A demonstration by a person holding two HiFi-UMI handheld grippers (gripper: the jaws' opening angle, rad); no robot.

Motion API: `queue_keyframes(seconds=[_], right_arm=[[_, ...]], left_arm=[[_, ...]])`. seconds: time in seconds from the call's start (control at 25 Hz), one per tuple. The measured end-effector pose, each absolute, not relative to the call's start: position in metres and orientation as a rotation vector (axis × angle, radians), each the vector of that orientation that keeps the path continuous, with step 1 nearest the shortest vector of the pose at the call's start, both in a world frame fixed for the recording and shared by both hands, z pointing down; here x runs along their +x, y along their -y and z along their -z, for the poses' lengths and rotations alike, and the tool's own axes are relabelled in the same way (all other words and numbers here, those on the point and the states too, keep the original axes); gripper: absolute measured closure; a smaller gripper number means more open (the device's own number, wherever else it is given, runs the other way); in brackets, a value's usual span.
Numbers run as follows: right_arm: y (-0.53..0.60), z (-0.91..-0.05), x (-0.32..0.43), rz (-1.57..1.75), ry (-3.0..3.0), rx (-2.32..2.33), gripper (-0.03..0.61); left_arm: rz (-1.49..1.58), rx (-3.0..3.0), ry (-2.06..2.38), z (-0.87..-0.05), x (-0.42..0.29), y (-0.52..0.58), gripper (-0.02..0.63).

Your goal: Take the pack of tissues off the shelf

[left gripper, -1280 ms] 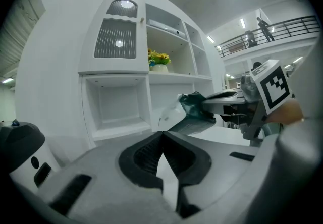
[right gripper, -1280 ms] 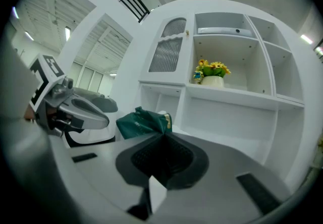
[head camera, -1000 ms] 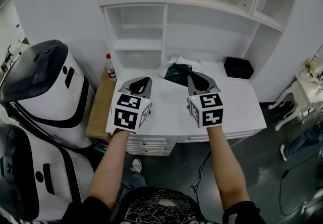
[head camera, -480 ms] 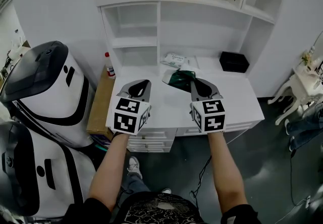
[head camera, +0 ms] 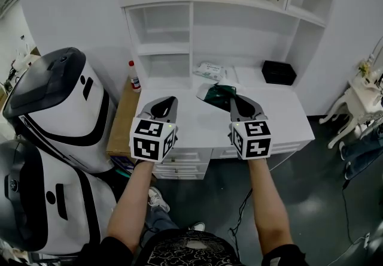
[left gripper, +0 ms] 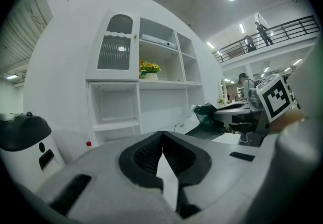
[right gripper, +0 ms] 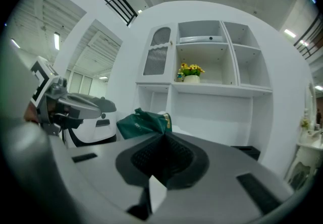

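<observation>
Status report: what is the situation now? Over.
Both shut and empty: left gripper, right gripper. The pack of tissues lies untouched below the shelves. A green bag sits in front of it.

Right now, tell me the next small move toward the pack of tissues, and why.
Probably open the right gripper and ease it forward, past the green bag, toward the pack of tissues. Its jaws are shut and empty, and the pack lies at the back of the desk, beyond the bag.
</observation>
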State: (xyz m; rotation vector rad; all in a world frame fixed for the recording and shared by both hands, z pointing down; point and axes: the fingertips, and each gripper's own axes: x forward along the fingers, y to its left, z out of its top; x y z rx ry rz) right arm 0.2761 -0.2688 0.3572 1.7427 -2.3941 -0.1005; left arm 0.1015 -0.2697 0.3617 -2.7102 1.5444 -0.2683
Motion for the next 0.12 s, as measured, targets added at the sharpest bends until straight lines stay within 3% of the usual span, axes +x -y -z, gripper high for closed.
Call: queue_keyframes(seconds=[0.12], right_arm=[[0.2645, -0.3587, 0.2730, 0.094, 2.398, 1.741, 0.571]], left_arm=[[0.271, -2.709, -1.551, -0.3615, 0.0975, 0.2652, 0.604]])
